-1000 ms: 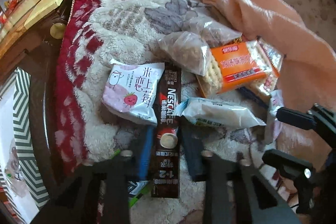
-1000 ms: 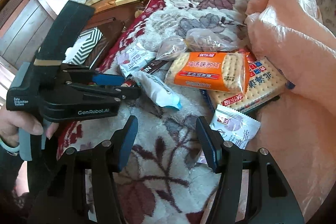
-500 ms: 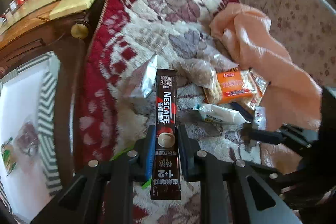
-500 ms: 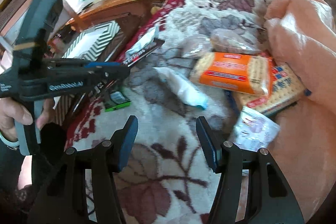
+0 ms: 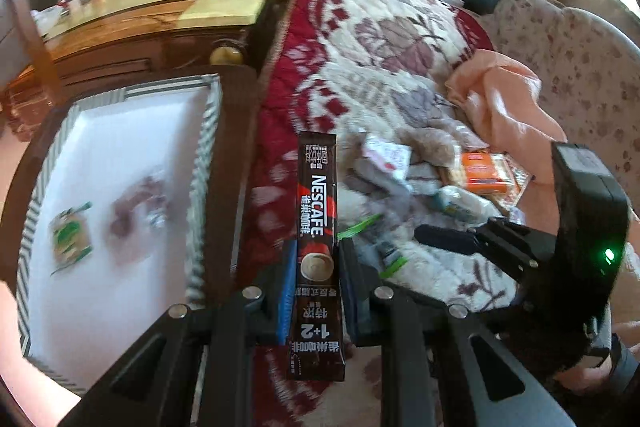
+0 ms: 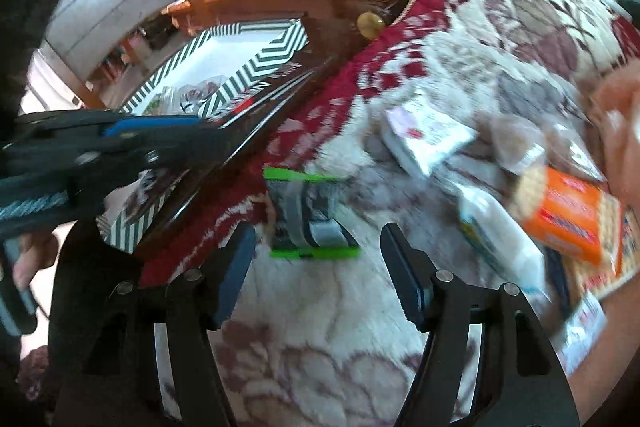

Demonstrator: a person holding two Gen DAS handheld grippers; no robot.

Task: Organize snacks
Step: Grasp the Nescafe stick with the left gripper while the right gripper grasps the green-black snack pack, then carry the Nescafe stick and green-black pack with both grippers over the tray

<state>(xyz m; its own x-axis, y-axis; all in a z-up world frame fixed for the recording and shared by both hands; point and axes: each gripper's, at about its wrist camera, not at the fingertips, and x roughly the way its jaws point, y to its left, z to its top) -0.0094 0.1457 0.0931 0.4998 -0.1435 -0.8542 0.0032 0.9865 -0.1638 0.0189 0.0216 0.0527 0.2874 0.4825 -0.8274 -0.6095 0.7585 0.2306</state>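
Nescafé stick (image 5: 318, 223): clamped upright in our left gripper (image 5: 314, 291), held above the blanket's (image 5: 384, 39) red left edge, beside the striped box (image 5: 206, 147). Our right gripper (image 6: 318, 267): jaws opening, empty, over a green-edged packet (image 6: 310, 215); remaining snacks (image 6: 568, 215) toward the blanket's right edge.

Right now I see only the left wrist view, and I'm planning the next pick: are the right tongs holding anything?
Observer: No. In the right wrist view the right tongs are opening, and they grip nothing.
Operator: What lies in front of them?
Observer: A dark packet with green ends, flat on the blanket, in line with the gap of the tongs.
Operator: Is it touching other snacks?
Observer: No. The white packet lies apart from it, farther up and to the right.
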